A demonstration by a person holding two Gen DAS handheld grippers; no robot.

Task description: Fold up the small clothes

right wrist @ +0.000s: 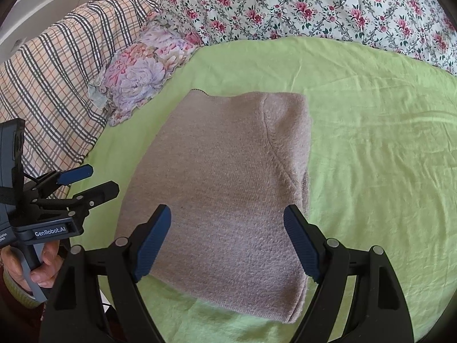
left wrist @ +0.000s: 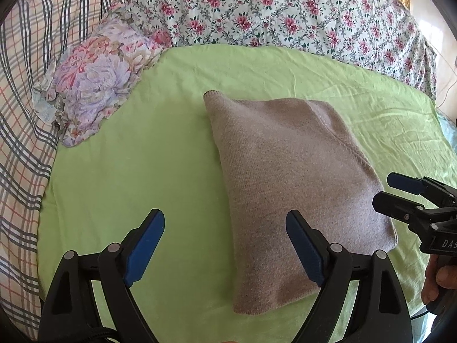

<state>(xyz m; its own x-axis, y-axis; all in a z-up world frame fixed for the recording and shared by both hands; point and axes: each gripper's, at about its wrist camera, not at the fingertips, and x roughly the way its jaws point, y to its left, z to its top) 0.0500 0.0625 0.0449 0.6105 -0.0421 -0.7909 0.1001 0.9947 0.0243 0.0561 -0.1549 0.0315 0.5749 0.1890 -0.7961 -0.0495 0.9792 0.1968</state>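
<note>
Two tools, left tool (left wrist: 225, 245) and right tool (right wrist: 227, 238), gape above one folded sweater (right wrist: 225, 188).

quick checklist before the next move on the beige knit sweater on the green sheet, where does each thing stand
1. Folded beige knit sweater lies flat on the green sheet: ok.
2. Left gripper open, nothing between its blue pads: ok.
3. Right gripper open, hovering over the sweater's near edge, not gripping: ok.
4. Fold edges aligned: not ok, a ribbed corner sticks out at the far left.
5. Floral frilled pillow apart from the sweater: ok.
6. Layers underneath tidy: cannot tell, hidden.
</note>
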